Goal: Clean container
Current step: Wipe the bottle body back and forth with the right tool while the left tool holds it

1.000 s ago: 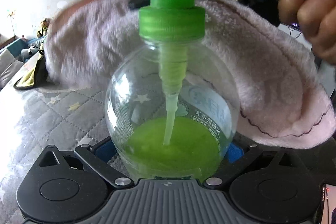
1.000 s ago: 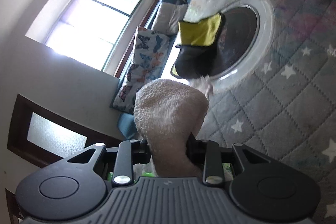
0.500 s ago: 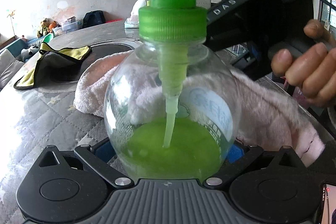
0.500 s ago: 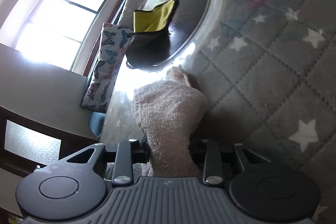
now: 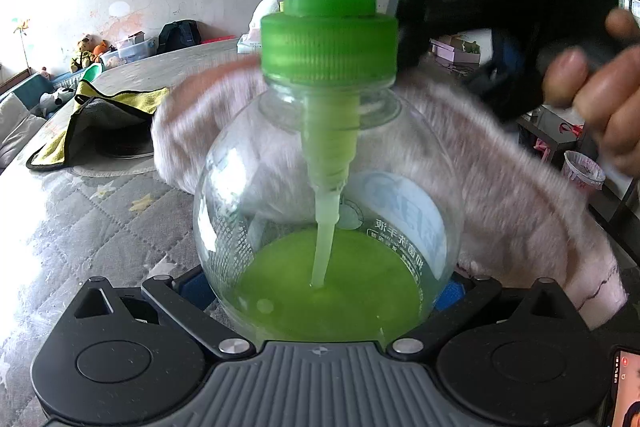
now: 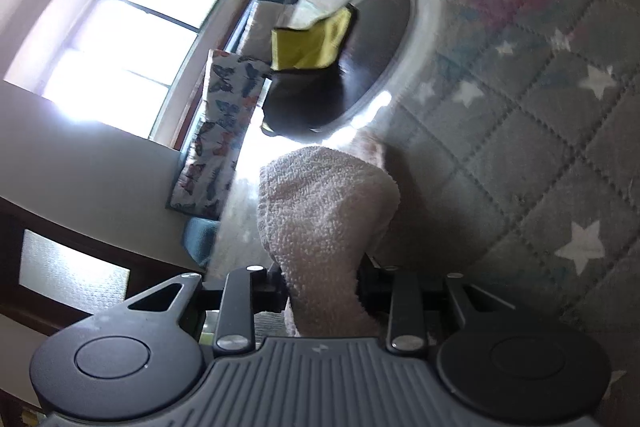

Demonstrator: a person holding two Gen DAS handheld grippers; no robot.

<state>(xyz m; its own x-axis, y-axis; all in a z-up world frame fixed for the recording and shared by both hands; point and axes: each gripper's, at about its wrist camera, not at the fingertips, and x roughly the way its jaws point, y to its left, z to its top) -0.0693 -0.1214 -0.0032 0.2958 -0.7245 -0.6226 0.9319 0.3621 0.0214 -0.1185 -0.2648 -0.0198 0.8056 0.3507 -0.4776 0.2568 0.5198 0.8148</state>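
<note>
1. Bottle [image 5: 328, 211] standing upright between the fingers of the left gripper [image 5: 320, 291], held at its round base over the quilted table [image 5: 92, 227].
2. Towel [image 5: 512, 195] now riding up behind the bottle's shoulder, higher than half a second ago and blurred with motion; judging by that, wiping the far side in back-and-forth strokes.
3. Right gripper [image 6: 322, 287] pinching the towel tightly, a hand [image 5: 600, 95] gripping its handle.
4. Clear smooth plastic globe, ribbed green cap [image 5: 328, 43], green liquid [image 5: 328, 287] pooling low; towel fluffy, pale pink, looped pile.
</note>
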